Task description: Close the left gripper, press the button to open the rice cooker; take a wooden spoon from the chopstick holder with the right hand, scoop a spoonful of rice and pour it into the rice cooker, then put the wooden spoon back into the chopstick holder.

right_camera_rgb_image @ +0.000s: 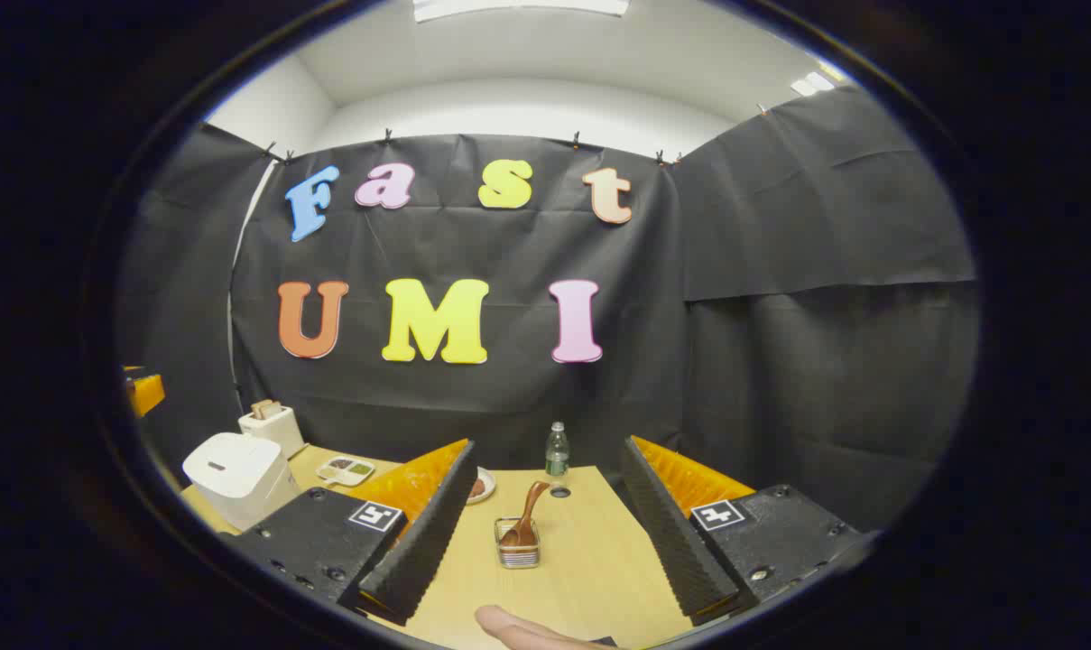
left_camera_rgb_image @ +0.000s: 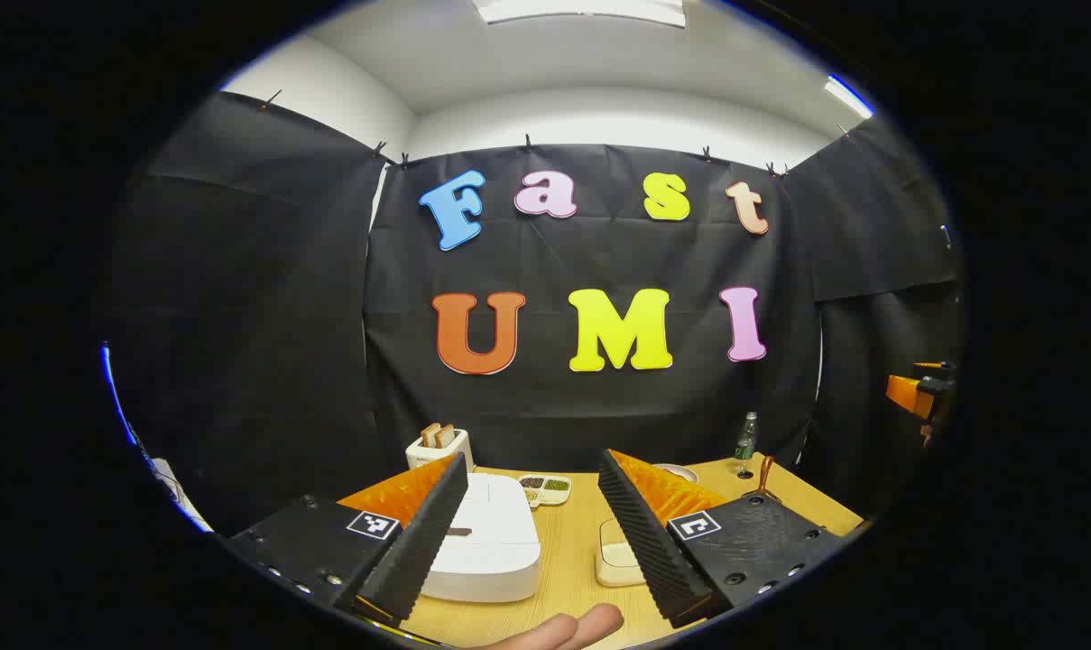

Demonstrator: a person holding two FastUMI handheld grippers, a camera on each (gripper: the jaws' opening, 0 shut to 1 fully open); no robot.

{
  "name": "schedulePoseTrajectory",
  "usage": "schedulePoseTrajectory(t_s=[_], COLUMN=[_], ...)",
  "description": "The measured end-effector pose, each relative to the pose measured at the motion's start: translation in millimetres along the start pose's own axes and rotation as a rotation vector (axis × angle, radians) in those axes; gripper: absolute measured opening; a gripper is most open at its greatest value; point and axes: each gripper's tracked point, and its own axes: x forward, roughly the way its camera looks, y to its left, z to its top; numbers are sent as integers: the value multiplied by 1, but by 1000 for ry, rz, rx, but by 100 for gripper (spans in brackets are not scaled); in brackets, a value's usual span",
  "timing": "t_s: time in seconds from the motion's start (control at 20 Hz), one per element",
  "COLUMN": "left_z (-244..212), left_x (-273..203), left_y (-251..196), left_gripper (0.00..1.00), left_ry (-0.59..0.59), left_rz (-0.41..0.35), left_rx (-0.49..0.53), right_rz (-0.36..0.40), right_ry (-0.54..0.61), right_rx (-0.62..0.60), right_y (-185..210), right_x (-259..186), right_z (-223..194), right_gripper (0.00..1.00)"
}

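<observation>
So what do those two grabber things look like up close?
Both look alike. The left gripper and the right gripper each have two black wedge-shaped fingers with ribbed pads, bright orange ridged backs, screwed black bases, and a small square black-and-white marker on each.

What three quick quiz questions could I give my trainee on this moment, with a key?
1. True or false: the rice cooker has its lid open.
2. Multiple choice: the wooden spoon is A) in the right gripper, B) standing in the chopstick holder, C) lying on the table.
3. Fill in: the left gripper has its jaws ____.

Key: 1 false, the lid is down; 2 B; 3 open, nothing between them.
</observation>
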Motion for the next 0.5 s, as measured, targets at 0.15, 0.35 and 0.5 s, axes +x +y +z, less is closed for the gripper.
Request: schedulePoseTrajectory(t_s=[0.15, 0.35, 0.5], left_z=[-4, -11, -16], left_x=[4, 4, 5], left_y=[-5, -18, -18], left_gripper=[93, 93, 93], left_ry=[9, 31, 50], left_rz=[-10, -44, -44], left_rx=[24, 0, -10], right_rz=[5, 2, -3], right_ry=[-10, -15, -6], right_rx=[-10, -2, 17], right_y=[3, 3, 1], right_x=[-2, -2, -2], right_z=[4, 4, 0], right_gripper=[100, 100, 100])
